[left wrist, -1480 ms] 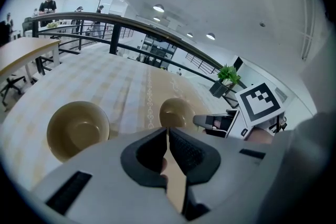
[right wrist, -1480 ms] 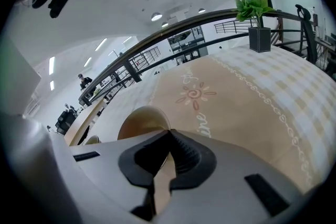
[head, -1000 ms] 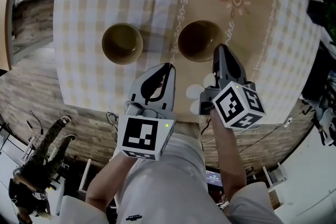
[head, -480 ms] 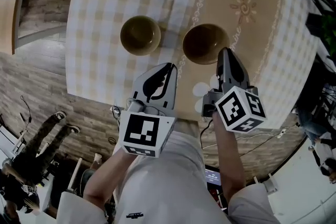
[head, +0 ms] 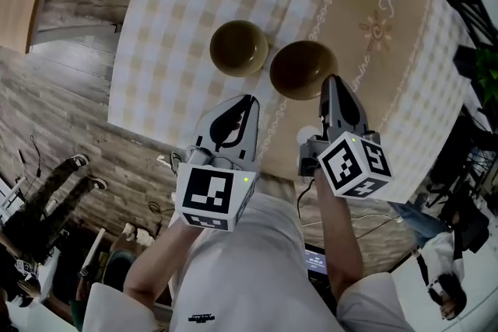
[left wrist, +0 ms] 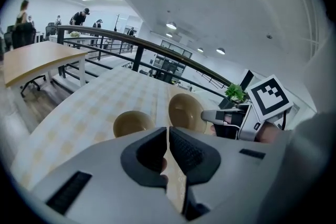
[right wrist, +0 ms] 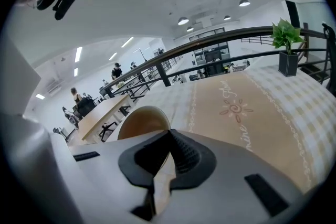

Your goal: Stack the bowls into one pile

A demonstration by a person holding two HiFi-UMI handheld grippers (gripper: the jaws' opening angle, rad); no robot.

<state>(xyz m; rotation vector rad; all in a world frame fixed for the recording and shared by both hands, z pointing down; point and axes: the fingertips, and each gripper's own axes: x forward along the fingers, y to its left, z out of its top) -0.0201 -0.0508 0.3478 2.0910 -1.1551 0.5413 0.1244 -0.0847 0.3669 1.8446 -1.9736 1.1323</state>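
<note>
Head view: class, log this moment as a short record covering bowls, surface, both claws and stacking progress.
surface: checked tablecloth
left bowl: upright on the cloth, empty
right bowl: beside it, rim in right claw
left claw: shut, empty, short of the bowls
right claw: shut on right bowl
stack: not yet made

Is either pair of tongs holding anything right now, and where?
Right tongs grip the right bowl by its near rim; left tongs are shut, empty.
</note>
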